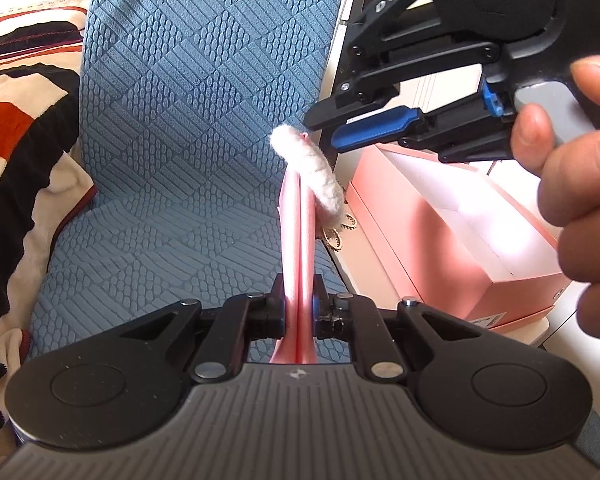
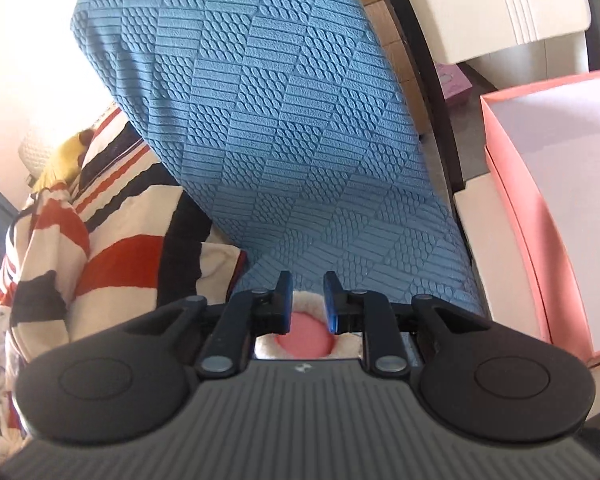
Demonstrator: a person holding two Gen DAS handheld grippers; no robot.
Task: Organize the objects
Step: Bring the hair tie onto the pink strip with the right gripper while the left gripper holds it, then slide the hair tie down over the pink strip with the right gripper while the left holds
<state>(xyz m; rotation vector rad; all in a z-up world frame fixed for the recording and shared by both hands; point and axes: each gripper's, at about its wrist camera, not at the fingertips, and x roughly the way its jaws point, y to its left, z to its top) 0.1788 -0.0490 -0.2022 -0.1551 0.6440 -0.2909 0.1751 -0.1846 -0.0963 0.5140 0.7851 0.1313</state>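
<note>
Left hand-held gripper: jaws nearly closed, clamped on a pink slipper held on edge. The slipper runs away from the gripper toward the far side, its sole faces pressed together between the pads. White fleece trim curls over the slipper's far end; a small gold ornament shows just below the trim on the right side.

Right hand-held gripper: enters the left wrist view from upper right, carried in a person's hand. Its tips sit just beside the far tip of the fleece trim; contact cannot be told from this view. Jaws stand a little apart. In the right wrist view the same gripper shows a narrow gap between the fingers, nothing pinched; the pink inside of the slipper with fleece around it lies below and behind the fingertips, not between the pads.

Surroundings: a blue textured cover over a seat fills the background of both views. A striped blanket in red, black and cream lies to the left. An open pink box with a white interior sits to the right of the seat, near the slipper; in the right wrist view the box is at the right edge.
</note>
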